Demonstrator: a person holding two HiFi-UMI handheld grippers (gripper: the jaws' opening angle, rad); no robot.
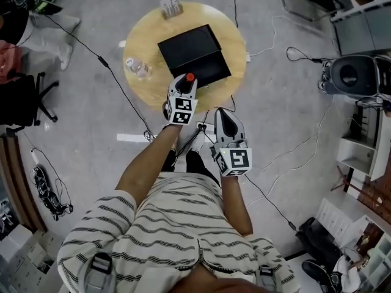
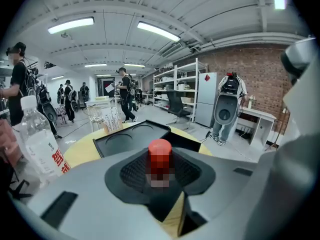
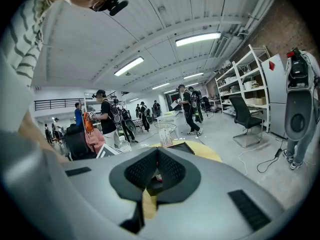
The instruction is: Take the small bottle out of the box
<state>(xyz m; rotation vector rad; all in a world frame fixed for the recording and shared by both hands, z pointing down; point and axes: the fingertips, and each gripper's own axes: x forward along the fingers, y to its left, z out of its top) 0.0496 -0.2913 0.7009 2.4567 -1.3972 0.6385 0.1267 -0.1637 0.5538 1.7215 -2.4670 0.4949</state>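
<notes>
Body check from the head view. I log a short-sleeved shirt (image 1: pixel 153 237), off-white with thin dark wavy stripes. The sleeves (image 1: pixel 98 218) are loose and wide, and a zip (image 1: pixel 200 256) runs down the middle. A dark strap with a grey buckle (image 1: pixel 101 265) sits on each shoulder. The left gripper (image 1: pixel 185 82) and right gripper (image 1: pixel 222 115) have pale grey moulded shells. Their pads (image 2: pixel 132 174) are black and ribbed. Each carries a cube (image 1: pixel 182 110) faced with black-and-white square markers.
</notes>
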